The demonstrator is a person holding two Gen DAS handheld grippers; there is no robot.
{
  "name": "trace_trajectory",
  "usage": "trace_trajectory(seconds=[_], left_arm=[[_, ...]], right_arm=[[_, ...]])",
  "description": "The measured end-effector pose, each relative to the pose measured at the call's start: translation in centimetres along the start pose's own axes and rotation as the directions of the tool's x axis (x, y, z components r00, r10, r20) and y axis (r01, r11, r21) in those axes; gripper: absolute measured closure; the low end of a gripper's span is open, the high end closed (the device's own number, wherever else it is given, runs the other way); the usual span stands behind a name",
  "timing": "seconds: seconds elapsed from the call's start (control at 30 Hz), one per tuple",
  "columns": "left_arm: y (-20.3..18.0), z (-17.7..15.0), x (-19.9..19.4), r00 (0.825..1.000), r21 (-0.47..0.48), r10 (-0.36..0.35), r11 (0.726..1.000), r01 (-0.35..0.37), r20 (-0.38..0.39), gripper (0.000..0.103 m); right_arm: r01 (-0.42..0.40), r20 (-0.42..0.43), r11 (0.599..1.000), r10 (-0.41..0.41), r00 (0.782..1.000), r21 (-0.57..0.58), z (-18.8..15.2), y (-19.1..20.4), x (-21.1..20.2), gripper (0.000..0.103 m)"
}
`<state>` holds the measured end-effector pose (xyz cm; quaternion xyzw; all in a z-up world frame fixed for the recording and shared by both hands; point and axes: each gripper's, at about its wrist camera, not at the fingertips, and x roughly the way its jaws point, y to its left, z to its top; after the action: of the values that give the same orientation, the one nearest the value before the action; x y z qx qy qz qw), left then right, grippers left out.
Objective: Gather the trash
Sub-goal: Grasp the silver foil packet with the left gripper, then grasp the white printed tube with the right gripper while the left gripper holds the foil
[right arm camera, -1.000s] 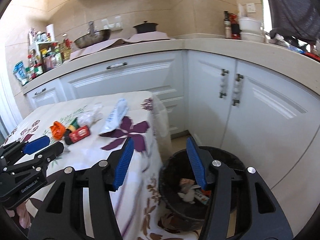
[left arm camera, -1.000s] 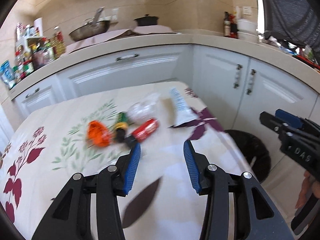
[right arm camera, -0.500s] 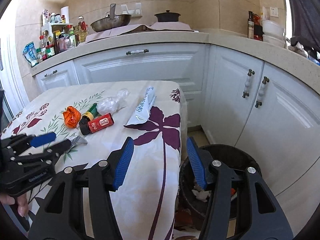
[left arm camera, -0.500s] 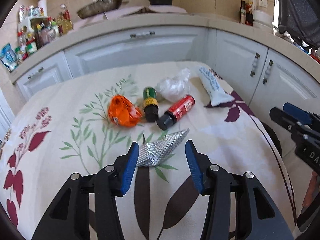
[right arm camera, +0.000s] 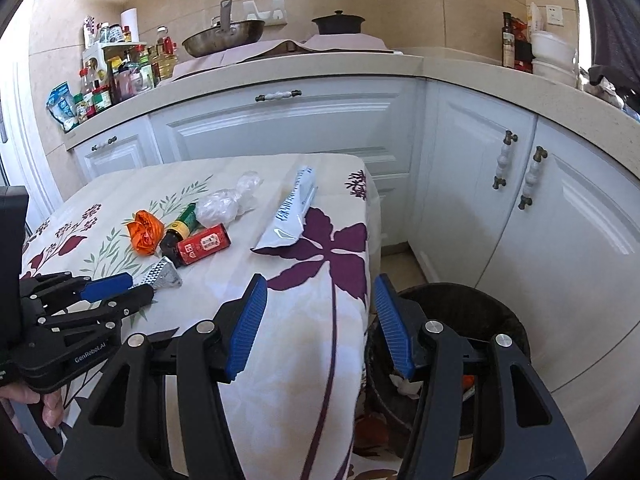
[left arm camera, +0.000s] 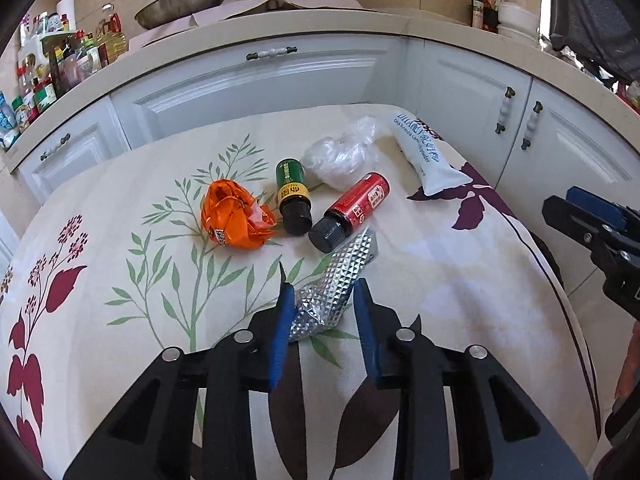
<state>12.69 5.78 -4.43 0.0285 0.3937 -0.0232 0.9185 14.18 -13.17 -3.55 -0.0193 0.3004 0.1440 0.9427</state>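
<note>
Now, left gripper (left arm camera: 323,308): being narrowed around the silver foil wrapper (left arm camera: 335,282).
Right gripper (right arm camera: 318,320): being held wide, empty, beside the bin (right arm camera: 464,304).

Bare tablecloth (left arm camera: 460,280) right of foil wrapper (left arm camera: 336,280). Ahead, red bottle (left arm camera: 354,206), green bottle (left arm camera: 292,192) and orange wrapper (left arm camera: 232,216) crowded together, blocking. Bin (right arm camera: 472,312) mouth unobstructed beside table edge.

"GenRobot.AI" is printed on the left tongs (right arm camera: 116,288).

My left gripper (left arm camera: 322,304) low, jaws narrowed but gapped; my right gripper (right arm camera: 318,322) raised, jaws wide apart.
</note>
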Motion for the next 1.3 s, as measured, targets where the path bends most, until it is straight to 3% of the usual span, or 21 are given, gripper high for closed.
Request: trace_trajectory(seconds=[0.23, 0.63, 0.77, 1.0, 1.17, 1.3], left_arm=[[1.0, -0.1, -1.3, 0.999, -0.013, -0.007, 1.0, 0.008, 0.04, 0.091], [3.9, -0.5, -2.2, 0.998, -0.081, -0.002, 0.997, 0.007, 0.062, 0.092], [4.9, -0.6, -2.7, 0.997, -0.107, 0.007, 0.994, 0.001, 0.077, 0.092], [7.4, -0.8, -3.4, 0.994, -0.164, 0.058, 0.986, -0.042, 0.093, 0.092], [9.4, -0.4, -3.6, 0.989, -0.211, 0.101, 0.974, -0.077, 0.107, 0.092], [10.3, 0.1, -3.9, 0.984, -0.235, 0.127, 0.967, -0.096, 0.123, 0.092]], right_arm=[[-0.001, -0.012, 0.999, 0.0, 1.0, -0.045, 1.3, 1.5, 1.1, 0.049], [-0.014, -0.09, 0.998, 0.009, 0.996, -0.064, 4.9, 3.5, 6.6, 0.049], [-0.003, -0.154, 0.999, -0.003, 0.988, -0.045, 5.1, 3.4, 9.2, 0.049], [0.009, -0.19, 0.999, -0.015, 0.982, -0.033, 4.6, 3.3, 10.4, 0.049], [-0.006, -0.214, 1.0, 0.0, 0.977, -0.028, 4.3, 3.1, 10.8, 0.067], [-0.019, -0.207, 0.999, 0.012, 0.978, -0.033, 4.1, 3.3, 10.5, 0.071]])
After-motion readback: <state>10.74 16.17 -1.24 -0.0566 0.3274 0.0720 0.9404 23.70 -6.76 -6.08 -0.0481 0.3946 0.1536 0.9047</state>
